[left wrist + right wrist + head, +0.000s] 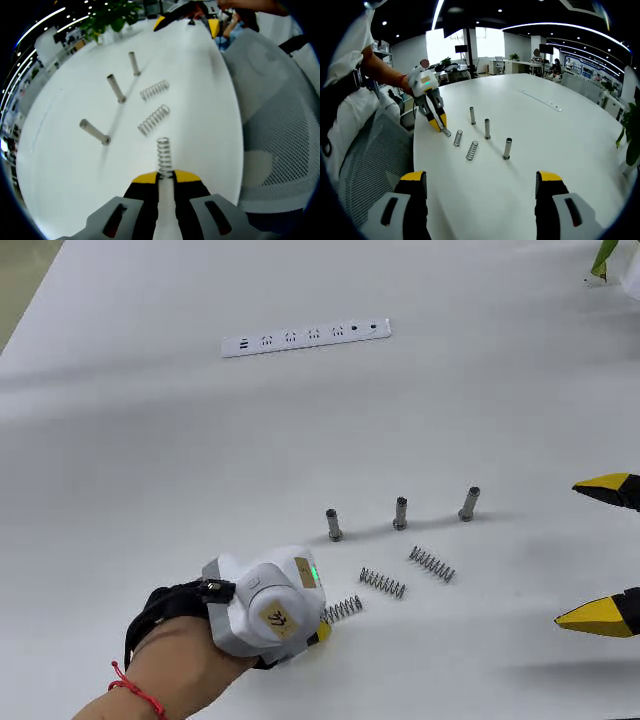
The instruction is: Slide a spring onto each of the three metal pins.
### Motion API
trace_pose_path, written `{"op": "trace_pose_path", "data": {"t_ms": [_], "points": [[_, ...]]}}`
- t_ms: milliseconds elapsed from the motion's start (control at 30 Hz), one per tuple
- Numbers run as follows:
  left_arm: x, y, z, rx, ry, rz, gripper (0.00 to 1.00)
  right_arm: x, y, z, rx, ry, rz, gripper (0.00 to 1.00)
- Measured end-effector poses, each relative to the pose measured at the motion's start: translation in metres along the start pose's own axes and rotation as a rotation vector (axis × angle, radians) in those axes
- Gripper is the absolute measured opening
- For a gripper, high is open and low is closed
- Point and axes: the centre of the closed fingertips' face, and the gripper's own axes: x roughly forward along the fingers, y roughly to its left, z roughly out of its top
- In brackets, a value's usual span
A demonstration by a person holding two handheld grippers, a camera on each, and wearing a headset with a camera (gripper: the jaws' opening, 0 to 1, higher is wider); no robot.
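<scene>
Three metal pins stand upright in a row on the white table: left pin, middle pin, right pin. Three springs lie in front of them. My left gripper is shut on the near end of the nearest spring, which lies flat on the table. The other two springs lie loose. My right gripper hovers at the right edge, open and empty, with its yellow fingertips far apart and the pins ahead of them.
A white power strip lies across the far part of the table. A green plant sits at the far right corner. A mesh chair stands beside the table edge near the left gripper.
</scene>
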Motion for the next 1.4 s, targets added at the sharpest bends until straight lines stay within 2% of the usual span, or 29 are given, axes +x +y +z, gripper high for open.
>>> {"op": "trace_pose_path", "data": {"t_ms": [333,567,767,867,967,1100,1133,1267,1367,1400], "points": [[-0.007,-0.001,0.003,-0.021,-0.029,-0.001,0.1,0.001,0.002,0.002,0.005,-0.003,0.002,0.9],[-0.017,-0.002,0.01,-0.048,-0.08,0.002,0.1,-0.002,0.004,0.006,0.005,-0.008,-0.006,0.9],[-0.033,-0.001,0.024,-0.11,-0.175,0.011,0.1,-0.006,0.007,0.021,0.018,-0.046,-0.016,0.89],[-0.042,0.001,0.03,-0.116,-0.202,0.025,0.1,-0.007,0.01,0.03,0.018,-0.068,-0.018,0.88],[-0.052,0.002,0.042,-0.142,-0.266,0.031,0.1,-0.008,0.013,0.043,0.036,-0.106,-0.019,0.87],[-0.067,0.006,0.06,-0.177,-0.359,0.045,0.1,-0.005,0.023,0.072,0.123,-0.202,-0.006,0.79],[-0.07,0.006,0.066,-0.187,-0.387,0.044,0.1,-0.004,0.025,0.076,0.143,-0.204,-0.003,0.77],[-0.083,0.008,0.085,-0.219,-0.471,0.047,0.1,0.005,0.037,0.102,0.207,-0.281,0.019,0.68],[-0.094,0.008,0.103,-0.244,-0.551,0.044,0.1,0.015,0.046,0.122,0.306,-0.329,0.044,0.59],[-0.096,0.008,0.106,-0.248,-0.562,0.044,0.1,0.017,0.048,0.124,0.333,-0.327,0.053,0.54]]}}
